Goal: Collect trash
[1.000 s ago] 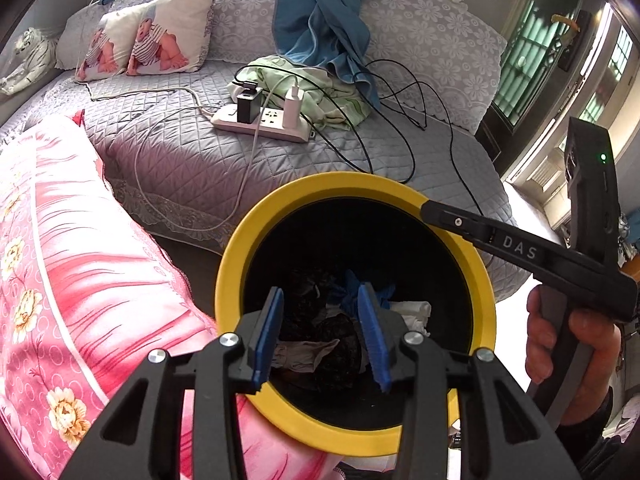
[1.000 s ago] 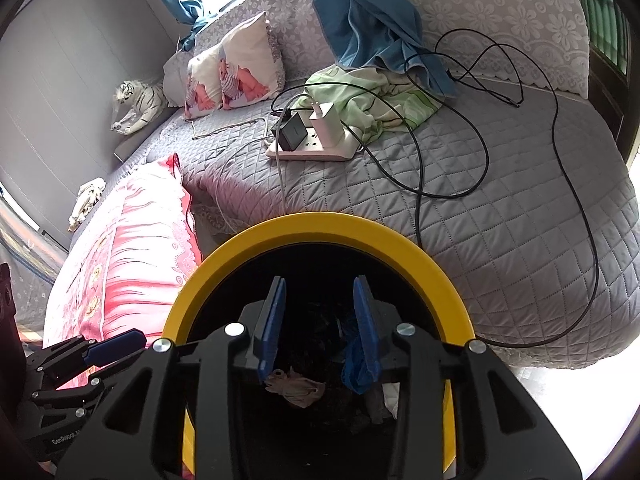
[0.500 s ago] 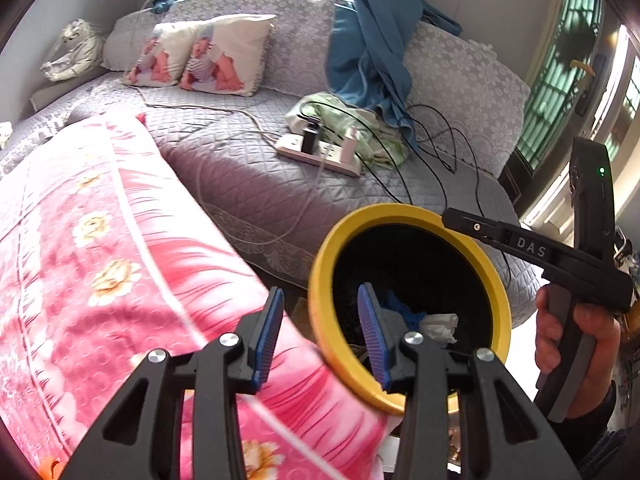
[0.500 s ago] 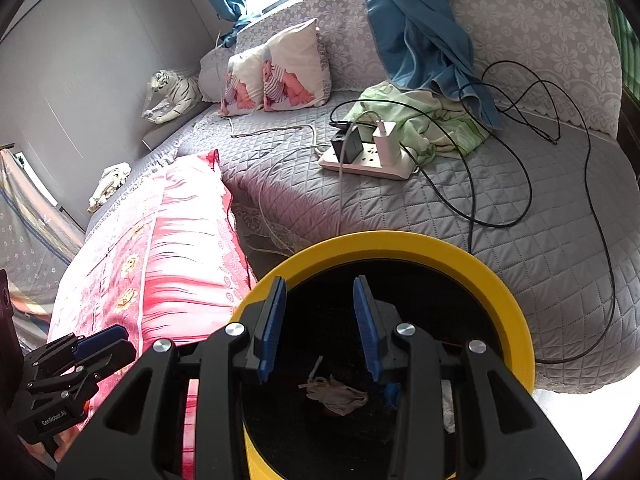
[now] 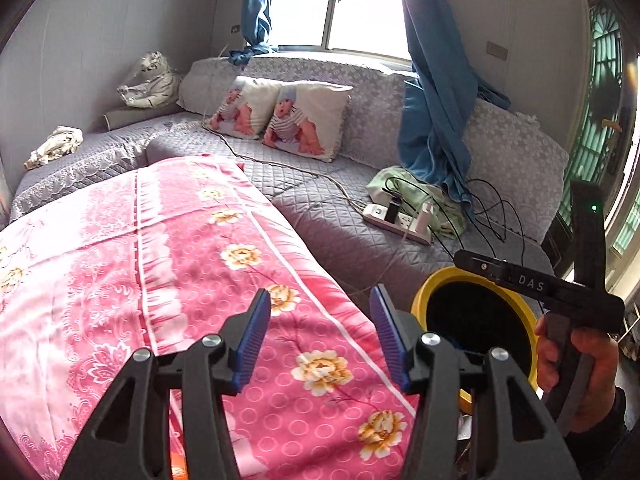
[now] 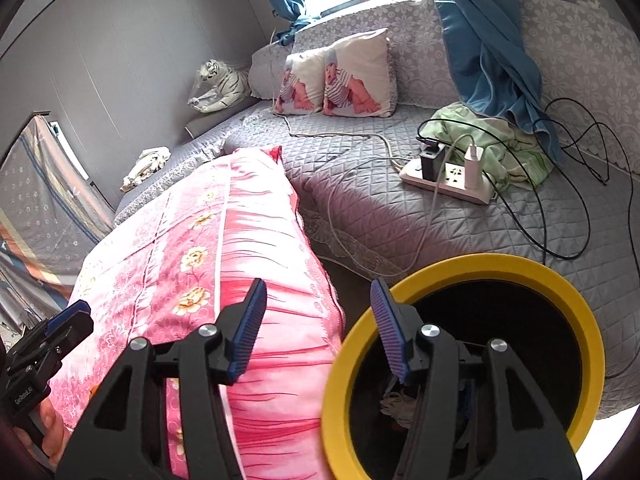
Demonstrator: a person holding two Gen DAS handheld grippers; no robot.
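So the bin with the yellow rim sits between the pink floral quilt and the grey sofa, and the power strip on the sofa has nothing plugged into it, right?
Not quite. The power strip does have things plugged in: a black adapter and a white charger stand in its sockets, clear in the right wrist view. The rest holds: the bin with the yellow rim sits between the pink floral quilt and the grey sofa.
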